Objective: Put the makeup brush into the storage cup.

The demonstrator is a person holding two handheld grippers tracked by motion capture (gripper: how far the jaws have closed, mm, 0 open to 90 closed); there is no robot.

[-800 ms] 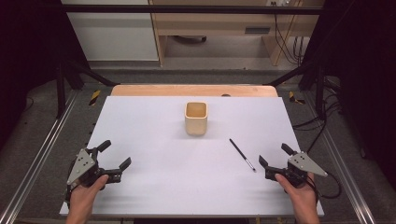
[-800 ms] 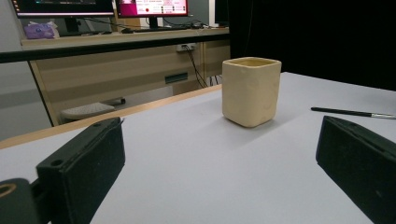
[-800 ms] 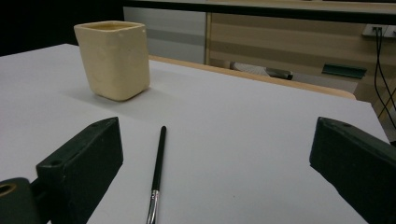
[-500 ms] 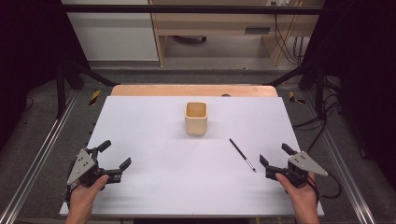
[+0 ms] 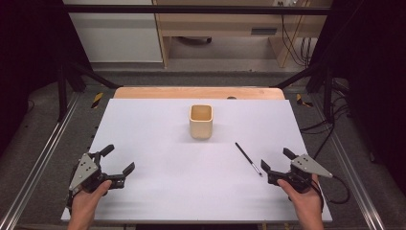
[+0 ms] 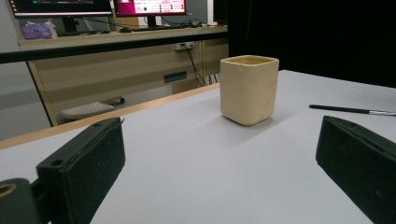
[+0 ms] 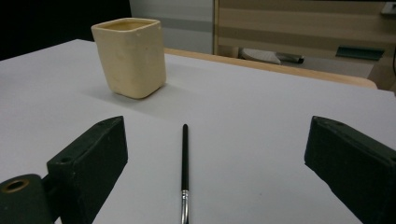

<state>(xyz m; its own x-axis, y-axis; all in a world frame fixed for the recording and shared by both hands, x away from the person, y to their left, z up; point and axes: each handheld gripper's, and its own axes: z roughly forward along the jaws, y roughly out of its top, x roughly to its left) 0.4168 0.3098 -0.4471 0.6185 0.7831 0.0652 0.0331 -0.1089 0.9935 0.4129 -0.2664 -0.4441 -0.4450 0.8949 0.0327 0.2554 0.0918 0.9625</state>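
A cream square cup (image 5: 201,122) stands upright near the middle of the white table (image 5: 158,143). A thin black paintbrush (image 5: 248,158) lies flat to the cup's right front. My left gripper (image 5: 119,158) rests at the front left of the table, open and empty, facing the cup (image 6: 249,91) from well back. My right gripper (image 5: 276,159) sits at the front right, open, just behind the brush's metal end. In the right gripper view the brush (image 7: 185,163) lies on the table between the two wide jaws, untouched, with the cup (image 7: 130,58) beyond it.
A strip of wooden tabletop (image 5: 198,92) shows beyond the white sheet's far edge. Metal rails (image 5: 43,158) run along both sides of the table. Desks with monitors (image 6: 149,7) stand farther off.
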